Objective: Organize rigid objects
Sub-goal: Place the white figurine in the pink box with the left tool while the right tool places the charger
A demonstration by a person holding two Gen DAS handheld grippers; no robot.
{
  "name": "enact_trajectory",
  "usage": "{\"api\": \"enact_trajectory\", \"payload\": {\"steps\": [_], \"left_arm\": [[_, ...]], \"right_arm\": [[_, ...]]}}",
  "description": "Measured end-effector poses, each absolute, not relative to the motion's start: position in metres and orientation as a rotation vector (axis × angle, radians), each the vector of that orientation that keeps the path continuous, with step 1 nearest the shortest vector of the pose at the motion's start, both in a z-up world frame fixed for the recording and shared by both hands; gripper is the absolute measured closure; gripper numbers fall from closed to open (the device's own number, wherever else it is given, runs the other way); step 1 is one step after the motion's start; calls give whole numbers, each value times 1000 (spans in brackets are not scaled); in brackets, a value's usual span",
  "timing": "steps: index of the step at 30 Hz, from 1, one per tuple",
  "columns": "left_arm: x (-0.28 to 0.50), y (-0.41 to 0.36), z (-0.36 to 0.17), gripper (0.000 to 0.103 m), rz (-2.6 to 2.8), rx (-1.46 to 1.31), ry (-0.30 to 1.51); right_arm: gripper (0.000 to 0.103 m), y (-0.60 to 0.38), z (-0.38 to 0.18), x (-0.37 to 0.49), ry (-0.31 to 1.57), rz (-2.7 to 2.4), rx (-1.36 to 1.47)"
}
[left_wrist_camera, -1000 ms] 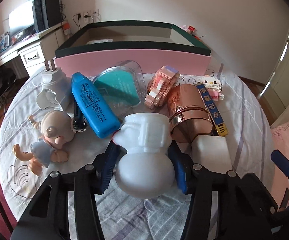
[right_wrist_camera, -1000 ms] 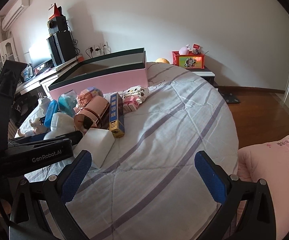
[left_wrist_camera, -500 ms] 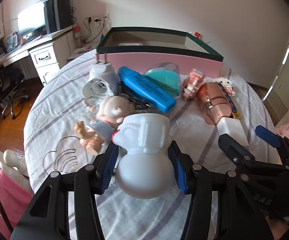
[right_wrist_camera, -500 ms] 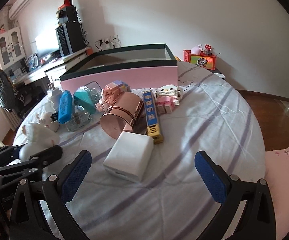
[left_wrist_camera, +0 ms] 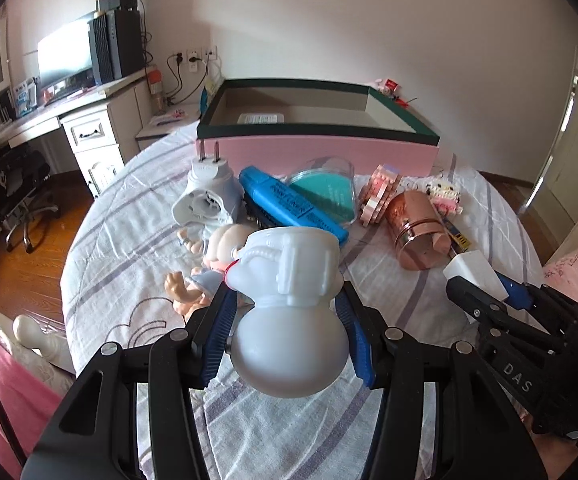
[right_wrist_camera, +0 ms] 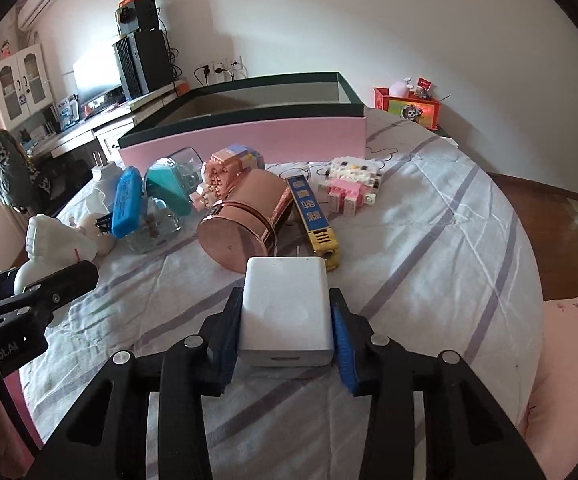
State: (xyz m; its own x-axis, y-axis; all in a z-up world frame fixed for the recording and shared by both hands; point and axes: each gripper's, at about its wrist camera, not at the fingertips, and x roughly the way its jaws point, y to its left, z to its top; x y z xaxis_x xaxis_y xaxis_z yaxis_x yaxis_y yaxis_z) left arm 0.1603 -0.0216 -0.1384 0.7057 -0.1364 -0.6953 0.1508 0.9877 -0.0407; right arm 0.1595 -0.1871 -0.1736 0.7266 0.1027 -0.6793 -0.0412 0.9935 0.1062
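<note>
right wrist: right gripper (right_wrist_camera: pixel 285 322) clamps white charger (right_wrist_camera: pixel 285 312); left gripper (left_wrist_camera: pixel 285 330) clamps figurine (left_wrist_camera: pixel 289 308)

Both low wrist views face the pink box (left_wrist_camera: pixel 316 155) (right_wrist_camera: pixel 245 139), probably side by side.

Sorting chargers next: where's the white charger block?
Right wrist view, centre: the white charger block sits between the right gripper pads, just before the copper tin.

left claw (left_wrist_camera: pixel 285 320): clamped, laden | right claw (right_wrist_camera: pixel 285 320): clamped, laden
</note>
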Motion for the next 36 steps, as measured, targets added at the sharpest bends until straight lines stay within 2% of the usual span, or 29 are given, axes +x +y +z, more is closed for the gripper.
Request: {"api": "enact_trajectory", "payload": {"steps": [13,22,30,36], "left_arm": [[166,-34,-83,51,-130,78,596],[212,-40,-56,51,-180,98,555],[302,-47,-51,51,-200,117,613],[369,-51,-79,51,-167,133,733]], "right_arm": [[62,-176,-103,145,575,142,48],[62,-165,-68,177,493,169,-4],[62,-168,-58,246,503,159,-41],[62,-176,-71,310,579,156,-26]]}}
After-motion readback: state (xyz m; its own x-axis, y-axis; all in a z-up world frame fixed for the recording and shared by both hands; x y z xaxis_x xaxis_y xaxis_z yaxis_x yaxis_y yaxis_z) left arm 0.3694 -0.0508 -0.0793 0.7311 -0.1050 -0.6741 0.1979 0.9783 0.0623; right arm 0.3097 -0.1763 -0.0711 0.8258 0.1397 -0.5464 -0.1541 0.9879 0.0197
